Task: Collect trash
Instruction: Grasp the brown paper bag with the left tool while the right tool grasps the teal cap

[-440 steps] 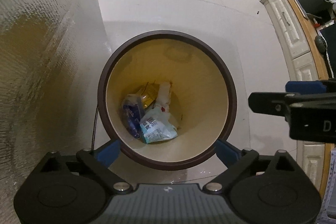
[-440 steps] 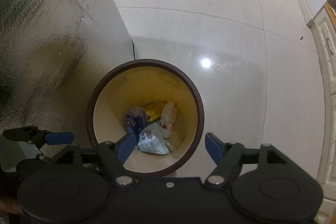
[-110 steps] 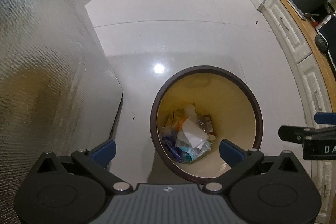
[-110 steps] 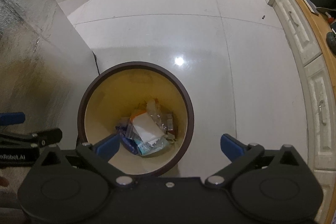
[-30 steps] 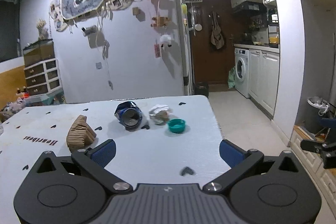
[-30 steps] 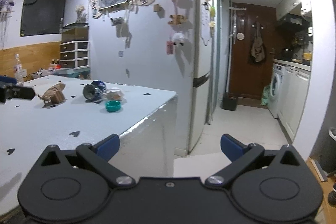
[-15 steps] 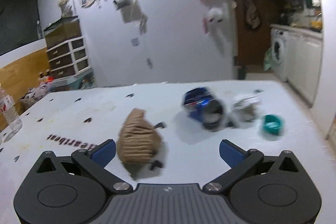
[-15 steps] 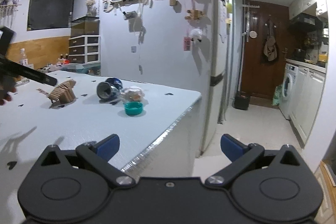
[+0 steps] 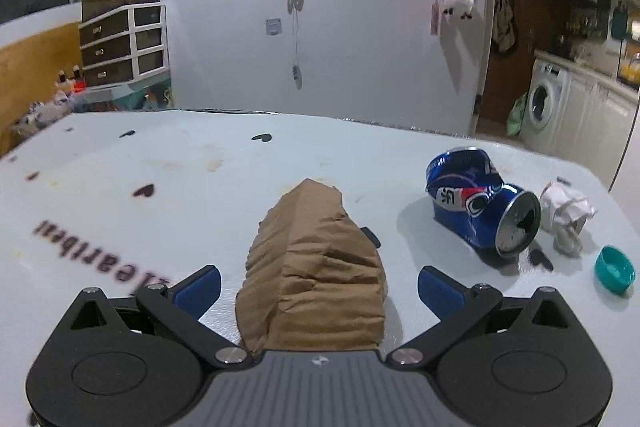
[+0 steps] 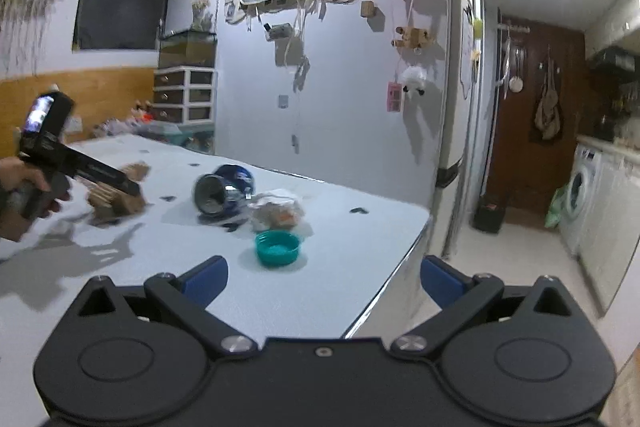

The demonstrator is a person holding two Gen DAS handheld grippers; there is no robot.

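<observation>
Now the left gripper (image 9: pixel 318 283), jaws wide, straddles the crumpled brown paper (image 9: pixel 316 267). Close squarely on its middle. The right gripper (image 10: pixel 322 277) waits spread, empty, behind the teal cap (image 10: pixel 277 247).

A washing machine (image 9: pixel 541 111) stands by the brown door (image 10: pixel 536 115); a drawer unit (image 9: pixel 124 43) stands behind the worktop (image 9: pixel 192 167).

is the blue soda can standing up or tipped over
Tipped over: the crushed blue soda can lies on its side on the white table, its round end facing sideways.
</observation>
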